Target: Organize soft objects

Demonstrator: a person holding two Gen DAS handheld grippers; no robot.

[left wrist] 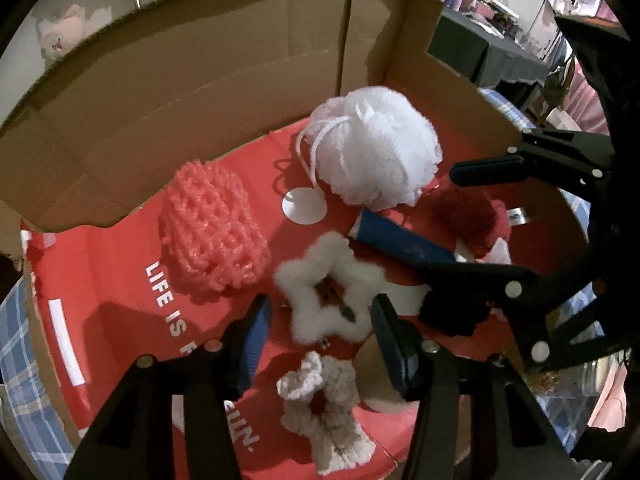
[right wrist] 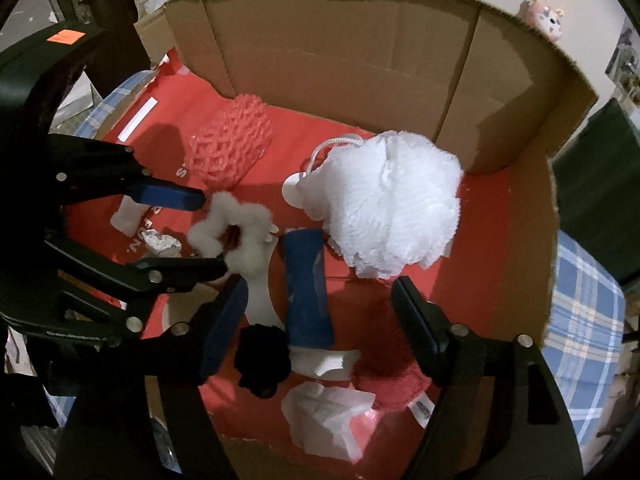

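— How many things do I see in the cardboard box (right wrist: pixel 360 40)?
— One white mesh puff (right wrist: pixel 392 204), one pink net sponge (right wrist: pixel 232 148), one fluffy white scrunchie (right wrist: pixel 236 232), one black scrunchie (right wrist: pixel 262 356), one beige scrunchie (left wrist: pixel 324 400).

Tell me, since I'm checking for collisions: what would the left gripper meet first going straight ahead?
Probably the white fluffy scrunchie: it lies just beyond the left gripper, whose jaws stand open; depth is hard to judge.

Matt corrugated cardboard box (right wrist: pixel 340 52); frilly white mesh pouf (right wrist: pixel 392 208); fluffy scrunchie (left wrist: pixel 324 288).

Bath pouf (right wrist: pixel 386 204) in box (right wrist: pixel 360 52), right of mesh sponge (right wrist: pixel 232 142).
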